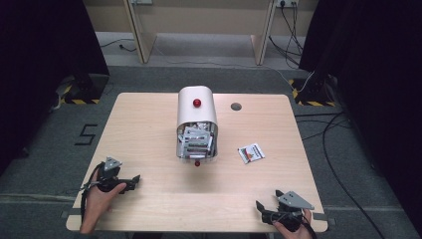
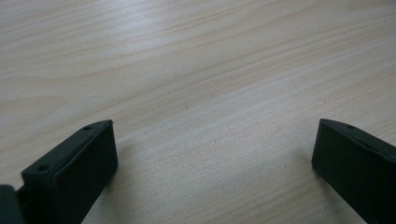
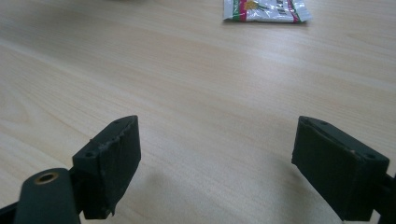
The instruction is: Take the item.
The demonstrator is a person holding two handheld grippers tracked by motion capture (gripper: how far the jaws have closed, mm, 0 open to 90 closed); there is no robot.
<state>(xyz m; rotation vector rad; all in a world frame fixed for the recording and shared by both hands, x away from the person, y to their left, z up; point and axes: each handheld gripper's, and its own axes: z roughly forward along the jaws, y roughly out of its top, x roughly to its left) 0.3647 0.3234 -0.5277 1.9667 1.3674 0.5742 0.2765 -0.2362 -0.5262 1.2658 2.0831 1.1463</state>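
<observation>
i take the white container [image 1: 197,117] at the middle of the surface [image 1: 149,199] as my landmark. it lies on its side with its open mouth toward my edge, a red knob [image 1: 197,103] on its upper curve and a second small red knob [image 1: 197,163] just below the mouth. inside the mouth i see a stack of silvery packets [image 1: 195,141], packed close together.

one loose packet [image 1: 251,153] lies flat on the surface to the right of the container's mouth, near it but not touching. in the right gripper view the same packet [image 3: 266,10] sits at the far top edge, well ahead of the jaws, with bare wood between.

my left tool [image 1: 130,181] rests low at the near left of the container, well apart from it, with my hand [image 1: 102,191] wrapped around its body. in the left gripper view the left tool [image 2: 212,140] has its jaws spread wide over bare wood grain, with nothing between them.

my right tool [image 1: 263,205] sits at the near right of the container, close to the front edge of the surface. in the right gripper view the right tool [image 3: 217,135] also stands wide, its jaws apart and empty, aimed toward the loose packet.

a dark round hole [image 1: 236,106] marks the surface just right of the container's closed end.
</observation>
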